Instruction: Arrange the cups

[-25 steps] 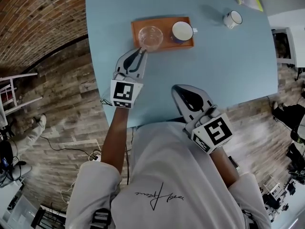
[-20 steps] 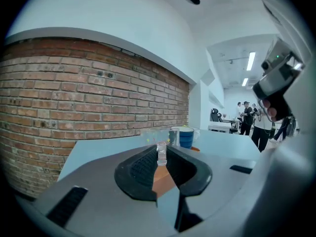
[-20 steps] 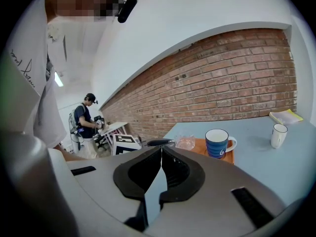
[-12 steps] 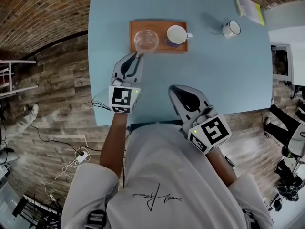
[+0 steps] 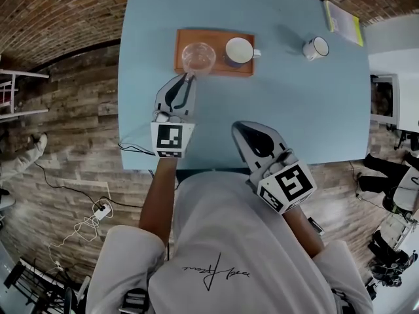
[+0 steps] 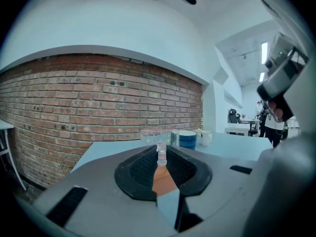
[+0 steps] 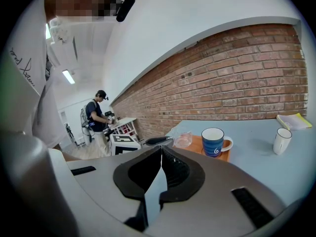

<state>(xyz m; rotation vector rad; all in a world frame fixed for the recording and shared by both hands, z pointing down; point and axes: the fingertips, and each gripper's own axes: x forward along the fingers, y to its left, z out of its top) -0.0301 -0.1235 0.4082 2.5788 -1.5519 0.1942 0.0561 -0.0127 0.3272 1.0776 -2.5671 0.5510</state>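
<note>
One clear glass cup [image 5: 198, 57] on orange rectangular tray [image 5: 219, 69]: left gripper [image 5: 190, 77] pinches its 6 o'clock rim, probably for repositioning; right gripper [image 5: 241, 128] closed, empty.

We count one glass [image 5: 198, 57], one blue mug [image 5: 239, 51], one white mug [image 5: 316, 47], one tray [image 5: 219, 70] and one book [image 5: 342, 16].

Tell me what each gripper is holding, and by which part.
The left gripper pinches the clear glass cup by its near rim, the cup on the orange tray. The right gripper is shut and holds nothing.
</note>
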